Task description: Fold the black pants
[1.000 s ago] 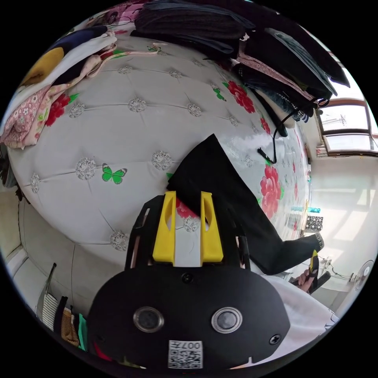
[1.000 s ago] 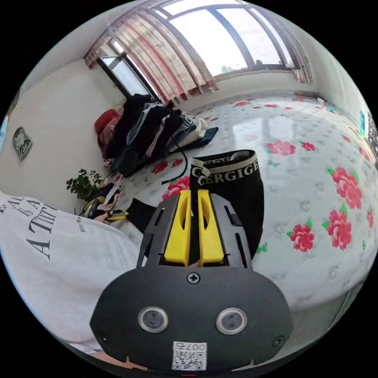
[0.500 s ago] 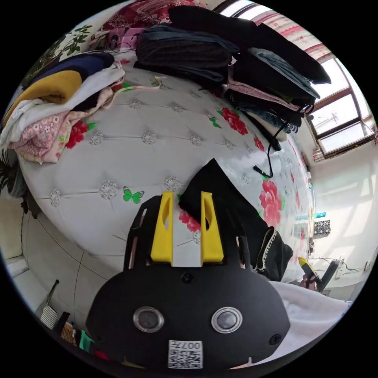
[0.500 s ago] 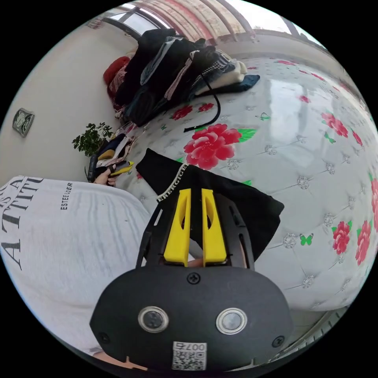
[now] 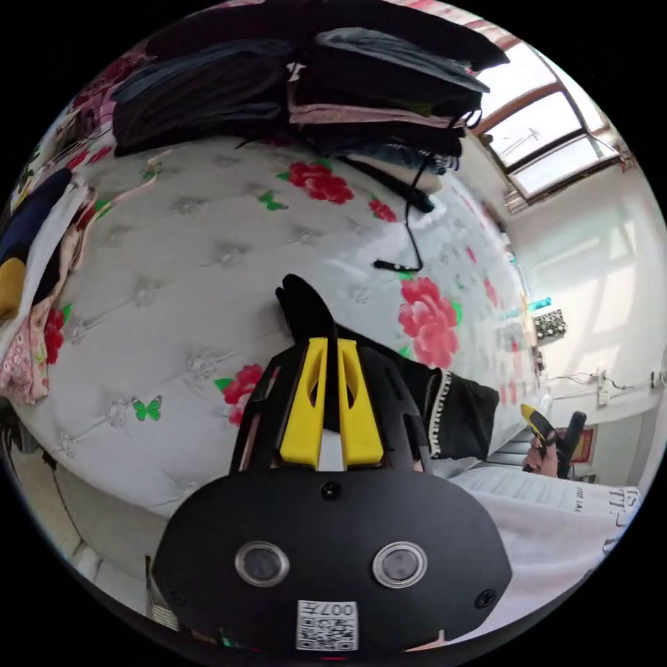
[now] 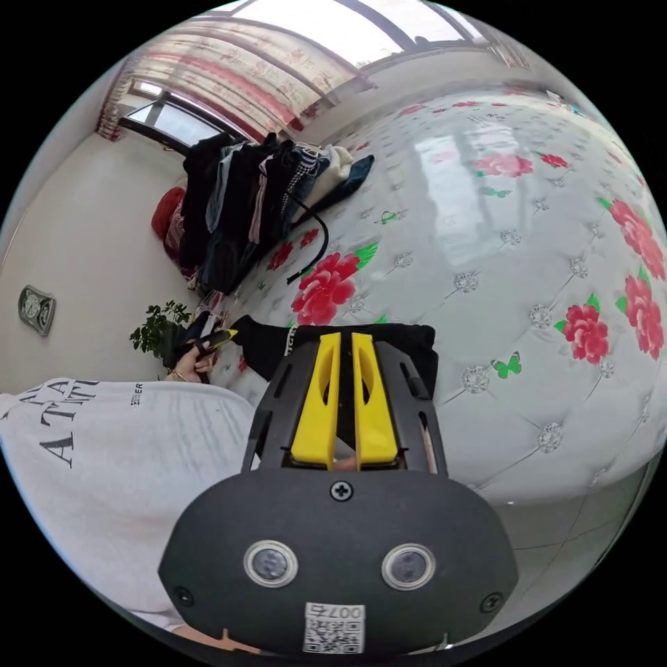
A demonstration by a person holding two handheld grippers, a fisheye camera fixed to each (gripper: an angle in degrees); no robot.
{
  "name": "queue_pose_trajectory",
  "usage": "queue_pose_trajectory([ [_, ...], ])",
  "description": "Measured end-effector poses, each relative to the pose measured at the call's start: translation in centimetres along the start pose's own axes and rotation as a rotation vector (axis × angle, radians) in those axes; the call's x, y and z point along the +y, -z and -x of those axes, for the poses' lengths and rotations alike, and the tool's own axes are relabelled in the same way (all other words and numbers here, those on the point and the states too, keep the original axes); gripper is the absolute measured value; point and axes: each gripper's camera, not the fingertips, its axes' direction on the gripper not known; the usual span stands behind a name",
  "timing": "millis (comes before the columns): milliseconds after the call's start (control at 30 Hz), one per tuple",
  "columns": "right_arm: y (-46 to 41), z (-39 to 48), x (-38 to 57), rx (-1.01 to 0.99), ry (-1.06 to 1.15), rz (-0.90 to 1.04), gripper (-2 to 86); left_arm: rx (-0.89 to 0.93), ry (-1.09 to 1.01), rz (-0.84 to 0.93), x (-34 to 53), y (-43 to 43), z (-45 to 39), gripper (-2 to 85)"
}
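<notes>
Left gripper view shows the black pants (image 5: 417, 396) lying on the flowered mattress (image 5: 180, 250), near its edge, just in front of me. My left gripper (image 5: 332, 347) has its yellow jaws almost together, and a bunched end of the black cloth stands between them, so I judge it is pinching the fabric. In the right gripper view the same black pants (image 6: 410, 344) lie as a short dark bundle on the mattress (image 6: 500, 208). My right gripper (image 6: 340, 344) also has its jaws nearly together with black cloth in the narrow gap; I believe both jaws press it, but the contact is partly hidden by the gripper body.

Beyond the pants there is a pile of dark clothes (image 5: 299, 90) at the far side of the mattress, with a black cord (image 5: 410, 229) hanging out of it, and more folded clothes (image 5: 28, 292) at the side.

The risk I see: each grip holds only a small amount of cloth. If I pull my two hands apart too fast, one end may slip out and the fold will open. The mattress looks glossy, so the bundle may also slide toward the edge.
</notes>
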Motion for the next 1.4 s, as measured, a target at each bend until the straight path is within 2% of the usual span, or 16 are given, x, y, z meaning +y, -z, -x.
queue_pose_trajectory([
  [33, 0.8, -1.0, 0.1, 0.008, -0.018, -0.02, 2.0, 0.035, -0.038, -0.011, -0.2, 0.5, -1.2, 0.1],
  [167, 3.1, -4.5, 0.8, 0.024, -0.093, -0.09, 3.8, 0.365, -0.394, -0.038, -0.8, 2.9, -12.9, 0.4],
  [200, 3.4, -5.0, 0.8, 0.026, -0.103, -0.097, 4.1, 0.448, -0.521, -0.016, -0.3, 2.8, -16.9, 0.9],
  [267, 4.0, -6.8, 1.2, 0.022, -0.142, -0.124, 5.4, 0.551, -0.646, 0.066, 0.9, 1.1, -21.9, 2.0],
  [333, 4.0, -8.1, 1.4, 0.007, -0.175, -0.135, 6.4, 0.627, -0.678, 0.203, 1.9, -2.3, -25.1, 4.7],
  [400, 3.6, -9.2, 1.7, -0.012, -0.196, -0.129, 7.4, 0.54, -0.676, 0.341, 2.9, -6.9, -26.2, 7.8],
  [533, 2.3, -11.4, 3.1, -0.026, -0.253, -0.085, 9.7, 0.385, -0.596, 0.396, 3.4, -9.5, -22.6, 9.2],
  [600, 1.4, -12.5, 3.8, -0.032, -0.279, -0.054, 10.4, 0.25, -0.501, 0.437, 3.9, -10.8, -18.8, 10.6],
  [667, -0.4, -13.8, 4.4, -0.036, -0.313, 0.006, 10.8, 0.206, -0.415, 0.482, 4.5, -12.0, -16.3, 11.8],
  [833, -5.2, -14.4, 3.9, -0.029, -0.303, 0.123, 9.3, 0.24, -0.288, 0.626, 6.9, -16.8, -14.3, 12.9],
  [900, -6.4, -13.9, 3.4, 0.023, -0.292, 0.13, 8.2, 0.187, -0.34, 0.619, 6.9, -17.7, -15.3, 9.1],
  [967, -8.3, -13.4, 2.3, 0.036, -0.264, 0.197, 6.7, 0.222, -0.362, 0.65, 6.7, -18.4, -15.8, 5.8],
  [1100, -9.7, -11.5, 0.2, -0.034, -0.177, 0.209, 5.5, 0.381, -0.374, 0.57, 4.5, -16.1, -15.5, 3.9],
  [1233, -9.9, -7.7, -5.0, -0.231, -0.105, 0.118, 5.0, 0.466, -0.385, 0.432, 0.5, -10.3, -14.7, 3.5],
  [1333, -10.5, -2.0, -11.1, -0.345, 0.034, 0.047, 4.9, 0.5, -0.459, 0.293, -5.2, -2.6, -13.3, 3.5],
  [1400, -10.8, 2.5, -15.6, -0.408, 0.141, 0.014, 4.9, 0.463, -0.533, 0.136, -10.9, 5.3, -11.9, 3.6],
])
